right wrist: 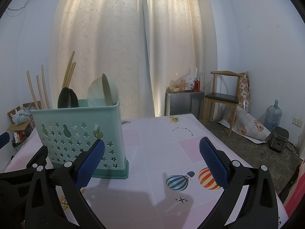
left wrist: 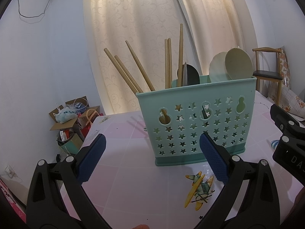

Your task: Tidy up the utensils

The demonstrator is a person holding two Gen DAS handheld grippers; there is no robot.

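Observation:
A teal utensil holder (left wrist: 198, 122) with star cut-outs stands upright on the pink patterned table (left wrist: 122, 129). It holds several wooden chopsticks (left wrist: 141, 66) on its left, dark spoons (left wrist: 188, 75) in the middle and pale spoons (left wrist: 232, 64) on its right. My left gripper (left wrist: 152, 143) is open and empty, just in front of the holder. In the right wrist view the holder (right wrist: 82, 133) stands at the left, with pale spoons (right wrist: 106, 90) and dark spoons (right wrist: 67, 98) in it. My right gripper (right wrist: 152, 148) is open and empty, to the holder's right.
The right gripper's black body (left wrist: 287, 133) shows at the right edge of the left wrist view. Cardboard boxes and bags (left wrist: 74, 118) lie on the floor left of the table. A wooden chair (right wrist: 221, 97), a small cabinet (right wrist: 183, 103) and a water jug (right wrist: 273, 114) stand beyond the table.

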